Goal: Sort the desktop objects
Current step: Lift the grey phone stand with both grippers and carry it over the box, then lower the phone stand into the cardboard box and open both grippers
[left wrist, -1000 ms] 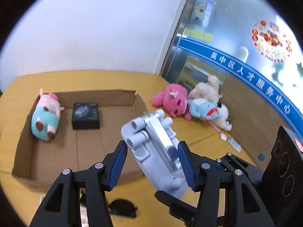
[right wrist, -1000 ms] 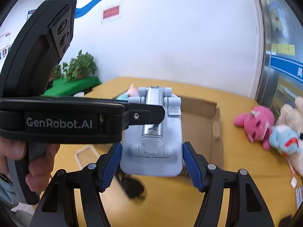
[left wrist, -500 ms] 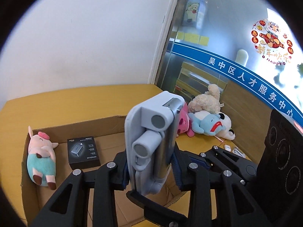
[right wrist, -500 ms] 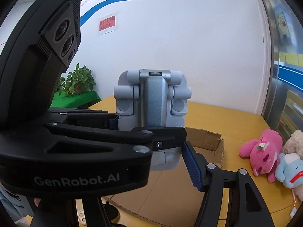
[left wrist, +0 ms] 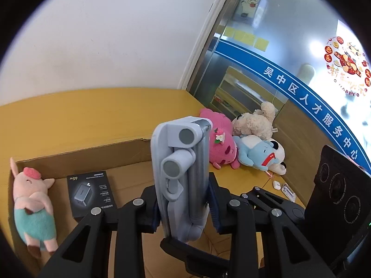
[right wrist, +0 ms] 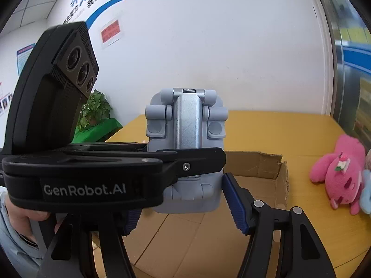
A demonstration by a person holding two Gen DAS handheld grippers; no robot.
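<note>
A grey folding phone stand (left wrist: 183,173) is held upright in the air by both grippers, above the open cardboard box (left wrist: 81,155). My left gripper (left wrist: 185,210) is shut on the stand's narrow sides, with both blue pads pressed against it. My right gripper (right wrist: 183,208) clamps the stand's (right wrist: 185,143) wide lower part; its right pad (right wrist: 234,201) touches the edge, and the left pad is mostly hidden. The left gripper's finger (right wrist: 197,162) crosses in front of the stand. Inside the box lie a pink pig plush (left wrist: 32,203) and a black charger box (left wrist: 91,192).
On the yellow table to the right of the box (right wrist: 255,162) lie a pink plush (left wrist: 220,143), a beige dog plush (left wrist: 252,122) and a blue-and-white plush (left wrist: 259,155), near the glass wall. Small white items (left wrist: 276,184) lie beside them. A person's hand (right wrist: 23,217) holds the left gripper.
The left jaws closed from a wide stance onto the stand's narrow sides. The stand tipped upright. Both grippers carried it forward over the box, closer to the plush toys.
</note>
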